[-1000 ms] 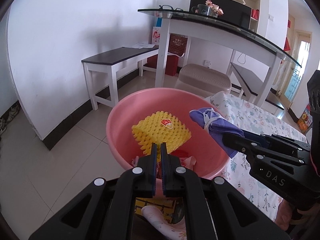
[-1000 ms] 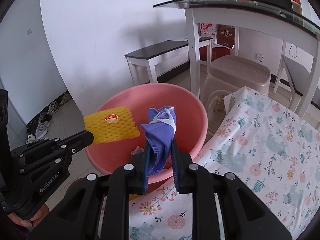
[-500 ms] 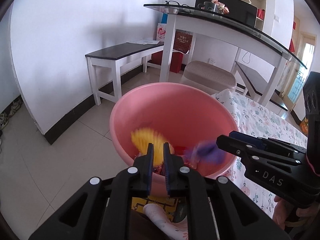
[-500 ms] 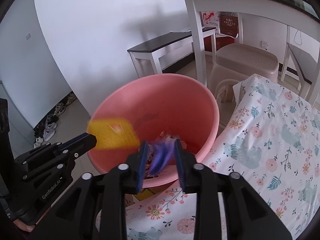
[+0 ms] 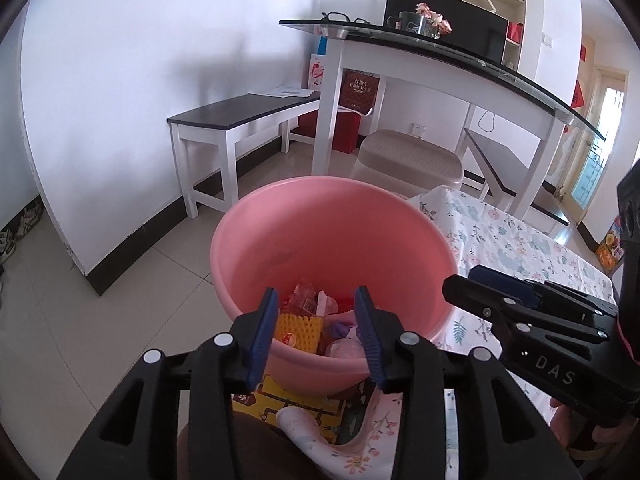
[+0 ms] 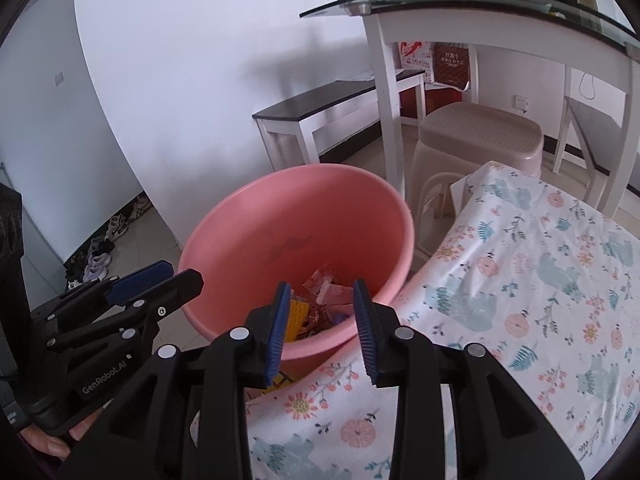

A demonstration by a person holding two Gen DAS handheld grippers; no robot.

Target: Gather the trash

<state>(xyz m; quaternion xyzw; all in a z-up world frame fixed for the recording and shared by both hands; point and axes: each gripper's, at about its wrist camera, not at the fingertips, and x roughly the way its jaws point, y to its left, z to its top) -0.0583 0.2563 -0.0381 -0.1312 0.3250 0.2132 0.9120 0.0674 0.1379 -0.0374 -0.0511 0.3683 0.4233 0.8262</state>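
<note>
A pink basin (image 5: pixel 320 216) (image 6: pixel 280 216) stands beside the floral-clothed table. In its bottom lie a yellow foam fruit net (image 5: pixel 298 328) (image 6: pixel 295 314), a purple cloth piece (image 5: pixel 340 326), and red and clear wrappers (image 5: pixel 312 300) (image 6: pixel 324 288). My left gripper (image 5: pixel 316 332) is open and empty just above the basin's near rim; it also shows in the right wrist view (image 6: pixel 156 276). My right gripper (image 6: pixel 322 328) is open and empty over the near rim; it also shows in the left wrist view (image 5: pixel 476 284).
The table with the floral cloth (image 6: pixel 540 280) (image 5: pixel 520 248) lies to the right. A beige plastic stool (image 6: pixel 480 136), a dark-topped white bench (image 5: pixel 240 116) and a glass-topped white desk (image 5: pixel 420 48) stand behind. Shoes (image 6: pixel 100 248) lie by the wall.
Both grippers opened. The yellow foam net dropped from the left gripper and the purple cloth from the right; both now lie in the basin.
</note>
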